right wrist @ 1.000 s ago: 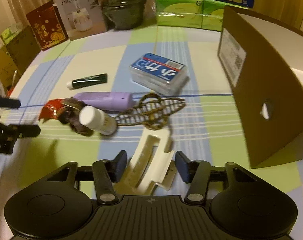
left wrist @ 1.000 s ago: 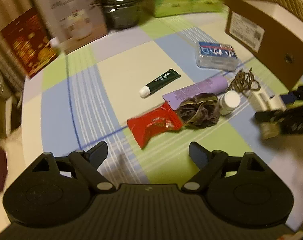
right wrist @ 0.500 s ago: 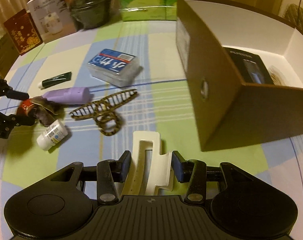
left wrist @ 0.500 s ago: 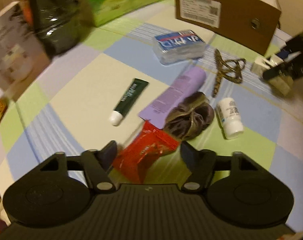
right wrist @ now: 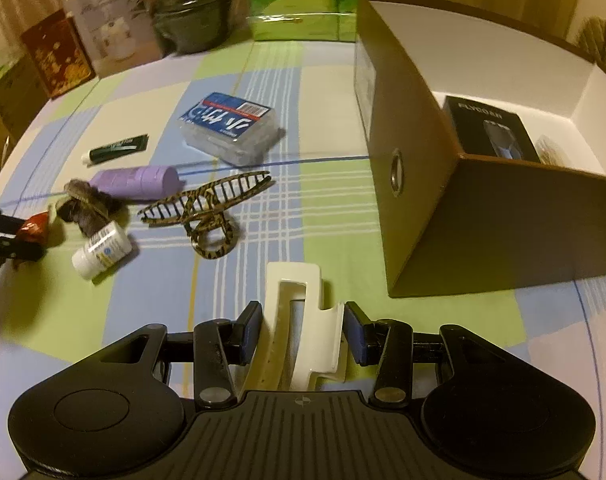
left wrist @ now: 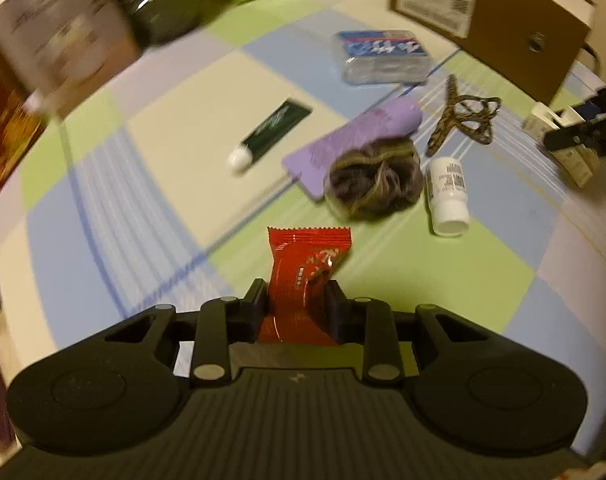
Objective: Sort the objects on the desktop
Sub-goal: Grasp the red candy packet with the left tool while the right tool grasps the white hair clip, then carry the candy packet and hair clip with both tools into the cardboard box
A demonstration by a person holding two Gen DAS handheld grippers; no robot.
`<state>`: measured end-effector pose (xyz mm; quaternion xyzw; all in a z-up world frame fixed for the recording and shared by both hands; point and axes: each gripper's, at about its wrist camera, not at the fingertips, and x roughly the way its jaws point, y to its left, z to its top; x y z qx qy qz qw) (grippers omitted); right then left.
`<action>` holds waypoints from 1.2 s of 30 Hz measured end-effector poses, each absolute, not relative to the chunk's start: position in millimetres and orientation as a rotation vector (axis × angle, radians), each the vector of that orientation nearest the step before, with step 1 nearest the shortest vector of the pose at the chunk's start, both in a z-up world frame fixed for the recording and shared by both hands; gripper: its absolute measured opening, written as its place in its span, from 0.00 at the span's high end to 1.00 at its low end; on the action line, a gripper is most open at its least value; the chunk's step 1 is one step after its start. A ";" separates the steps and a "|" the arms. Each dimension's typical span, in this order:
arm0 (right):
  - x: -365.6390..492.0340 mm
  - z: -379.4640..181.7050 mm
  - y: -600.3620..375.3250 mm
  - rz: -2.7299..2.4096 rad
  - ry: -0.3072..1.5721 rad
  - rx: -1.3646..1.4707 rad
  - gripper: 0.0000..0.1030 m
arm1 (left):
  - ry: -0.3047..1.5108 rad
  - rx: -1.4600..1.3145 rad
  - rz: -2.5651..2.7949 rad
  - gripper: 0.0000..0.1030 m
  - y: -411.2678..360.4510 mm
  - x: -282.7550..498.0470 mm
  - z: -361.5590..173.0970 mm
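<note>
Over checked tablecloth (left wrist: 403, 280) — left gripper (left wrist: 297, 306) closing on red packet (left wrist: 307, 268), right gripper (right wrist: 301, 330) clasping white hair claw (right wrist: 299, 320).

Checked tablecloth (right wrist: 343, 208), purple tube (right wrist: 137, 181), cardboard box (right wrist: 443, 200)

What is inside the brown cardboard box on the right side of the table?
Inside the brown cardboard box a black product box lies against the white lining, with a small patterned item beside it. The near wall hides the rest of the floor.

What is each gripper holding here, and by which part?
Left gripper, jaws closing: red snack packet, gripped across its near end. Right gripper: white hair claw, clamped across its sides.
</note>
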<state>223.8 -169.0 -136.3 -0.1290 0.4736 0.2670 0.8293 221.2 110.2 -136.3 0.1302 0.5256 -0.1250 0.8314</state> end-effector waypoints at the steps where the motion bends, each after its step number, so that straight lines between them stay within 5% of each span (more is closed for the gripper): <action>1: 222.0 -137.4 -168.2 0.572 0.999 -0.289 0.60 | 1.136 0.258 -0.226 0.75 107.6 217.3 -135.6; 14: 202.1 -144.0 -178.8 0.632 0.969 -0.383 0.62 | 1.168 0.086 -0.013 0.61 99.7 202.1 -134.9; 18: 194.9 -141.1 -192.3 0.648 0.985 -0.368 0.62 | 1.168 0.047 -0.009 0.74 96.5 199.0 -135.2; 36: 197.9 -94.1 -302.9 0.636 1.005 -0.264 0.63 | 1.127 0.031 -0.187 0.79 -34.7 137.4 -100.1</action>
